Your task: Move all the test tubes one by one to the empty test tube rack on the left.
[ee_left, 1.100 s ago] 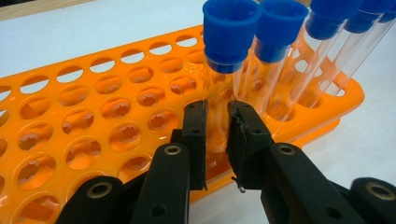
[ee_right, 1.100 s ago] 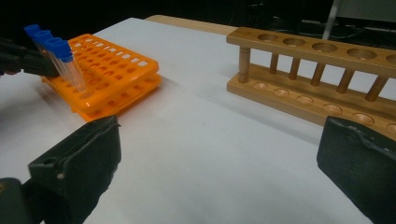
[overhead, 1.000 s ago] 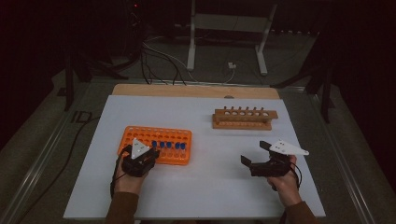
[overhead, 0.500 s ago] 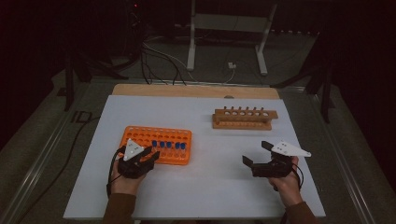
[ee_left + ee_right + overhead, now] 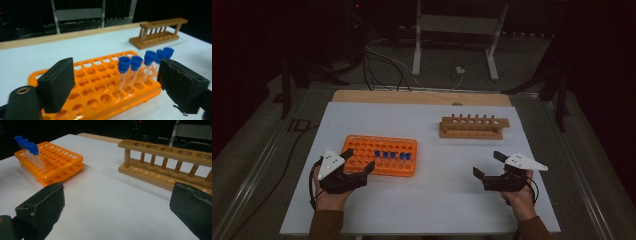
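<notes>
Tubes (image 5: 130, 72), blue-capped, unlabelled, in rack (image 5: 97, 100)

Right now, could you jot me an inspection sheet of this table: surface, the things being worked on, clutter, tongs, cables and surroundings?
Surface: white tabletop with a wooden far edge.
Job's things: orange plastic tube rack holding five blue-capped clear tubes in a row; empty wooden tube rack.
Clutter: nothing seen.
Grippers: left tongs have just been opening, nothing between them, at the orange rack's near edge; right tongs open, empty.
Cables: several cables on the floor beyond.
Surroundings: dark room, grey metal stand.
</notes>
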Tool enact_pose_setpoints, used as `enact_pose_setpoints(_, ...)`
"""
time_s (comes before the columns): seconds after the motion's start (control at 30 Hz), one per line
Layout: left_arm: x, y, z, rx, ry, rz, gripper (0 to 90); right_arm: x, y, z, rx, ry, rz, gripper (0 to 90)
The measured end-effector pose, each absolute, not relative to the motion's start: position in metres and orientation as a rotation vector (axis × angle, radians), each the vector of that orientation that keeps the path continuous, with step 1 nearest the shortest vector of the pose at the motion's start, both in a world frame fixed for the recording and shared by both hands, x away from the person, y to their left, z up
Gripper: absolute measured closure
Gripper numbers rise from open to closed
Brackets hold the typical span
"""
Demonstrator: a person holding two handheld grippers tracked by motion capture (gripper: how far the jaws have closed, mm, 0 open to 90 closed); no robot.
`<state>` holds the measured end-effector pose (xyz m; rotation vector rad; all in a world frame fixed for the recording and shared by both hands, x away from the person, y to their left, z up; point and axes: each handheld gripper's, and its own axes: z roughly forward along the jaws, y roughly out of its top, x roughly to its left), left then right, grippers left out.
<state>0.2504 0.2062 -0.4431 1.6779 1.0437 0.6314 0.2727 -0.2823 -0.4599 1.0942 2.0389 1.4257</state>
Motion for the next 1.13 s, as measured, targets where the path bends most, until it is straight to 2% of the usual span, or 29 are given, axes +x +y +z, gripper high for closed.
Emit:
enact_pose_setpoints(0.17, 0.246, 0.222, -0.441, 1.64, 1.058, 0.667, 2.6, 0.27, -0.284, -0.46, 1.084, 2.019, 1.437, 0.4)
enact_pose_setpoints(0.23, 0.243, 0.228, -0.44, 1.628, 1.06, 0.708, 1.4, 0.269, -0.286, -0.46, 1.084, 2.009, 1.448, 0.4)
enact_pose_setpoints(0.63, 0.236, 0.249, -0.439, 1.562, 1.043, 0.727, 0.9, 0.266, -0.29, -0.461, 1.053, 1.959, 1.467, 0.4)
enact_pose_setpoints(1.13, 0.238, 0.251, -0.449, 1.57, 1.079, 0.717, 0.9, 0.268, -0.293, -0.463, 1.079, 1.933, 1.463, 0.4)
